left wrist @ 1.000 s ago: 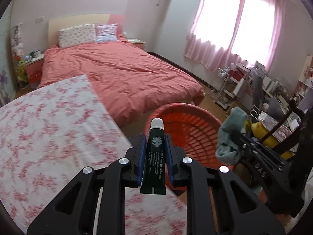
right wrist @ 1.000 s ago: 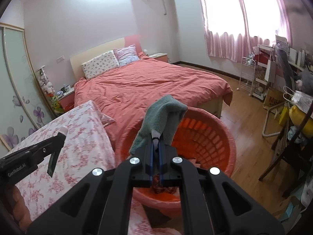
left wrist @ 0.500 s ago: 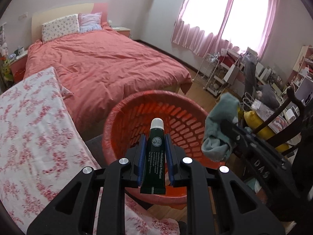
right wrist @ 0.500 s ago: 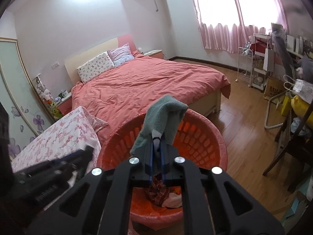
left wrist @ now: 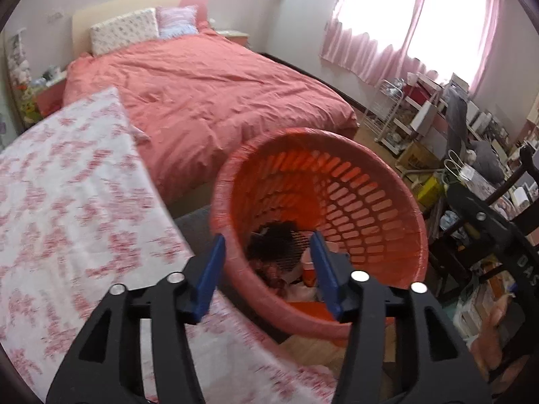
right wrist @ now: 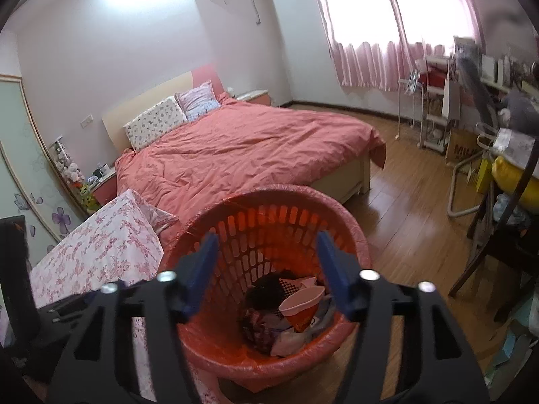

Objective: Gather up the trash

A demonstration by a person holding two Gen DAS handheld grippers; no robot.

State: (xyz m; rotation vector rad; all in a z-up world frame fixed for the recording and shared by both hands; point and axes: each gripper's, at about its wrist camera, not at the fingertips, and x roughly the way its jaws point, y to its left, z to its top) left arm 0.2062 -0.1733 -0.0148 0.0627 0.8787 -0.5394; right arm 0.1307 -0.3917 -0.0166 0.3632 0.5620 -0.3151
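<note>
Trash [right wrist: 289, 313] lies heaped, crumpled, in the orange slotted basket [right wrist: 269, 222].

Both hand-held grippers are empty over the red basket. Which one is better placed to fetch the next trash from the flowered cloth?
Probably the left hand-held gripper: its jaws just opened, empty, and the flowered cloth lies directly beside it.

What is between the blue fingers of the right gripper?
Nothing is held there. In the right wrist view, the open right gripper only frames the red basket with trash inside.
</note>
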